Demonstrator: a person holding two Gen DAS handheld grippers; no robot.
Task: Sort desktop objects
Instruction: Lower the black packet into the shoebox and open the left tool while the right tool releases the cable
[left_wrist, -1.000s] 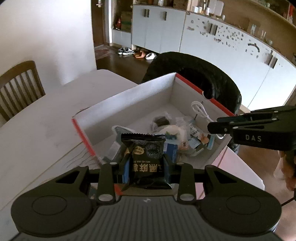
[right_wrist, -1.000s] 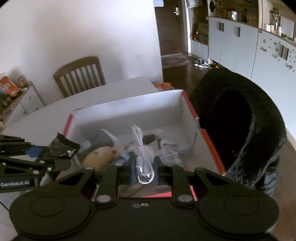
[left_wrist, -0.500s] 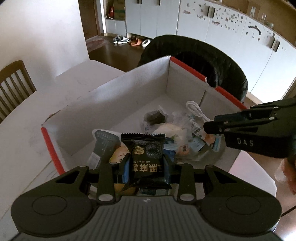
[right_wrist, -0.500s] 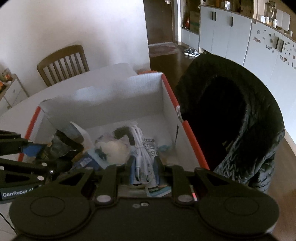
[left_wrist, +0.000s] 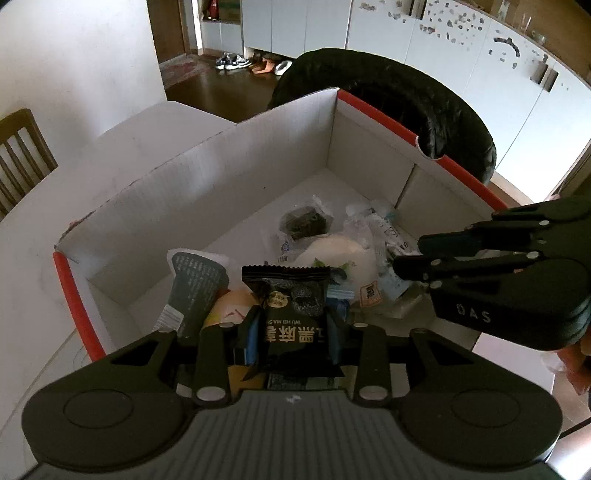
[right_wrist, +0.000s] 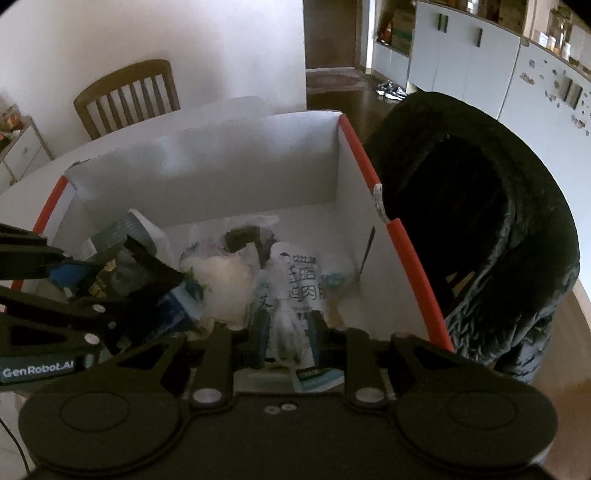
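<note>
Poised over the crowded white box (left_wrist: 221, 173): left gripper (left_wrist: 291, 332) clamping a black snack packet (left_wrist: 291, 306), right gripper (right_wrist: 286, 332) seemingly closed on a white wrapper (right_wrist: 299, 295), risking collision or spillage on release.

Home, dining/entry area. Wooden slat-back chair (right_wrist: 127, 98) at 11 o'clock by a white wall; white table (left_wrist: 122, 158) under a cardboard box (left_wrist: 207, 177). Shoes (left_wrist: 255, 63) lined up on the dark wood floor (left_wrist: 210, 92) at 12 o'clock, below pale built-in cabinets (left_wrist: 436, 62) running to 2 o'clock. Black puffer jacket (right_wrist: 491, 229) draped over a seat at 3 o'clock. Small white drawer unit (right_wrist: 22, 155) at 9 o'clock.
</note>
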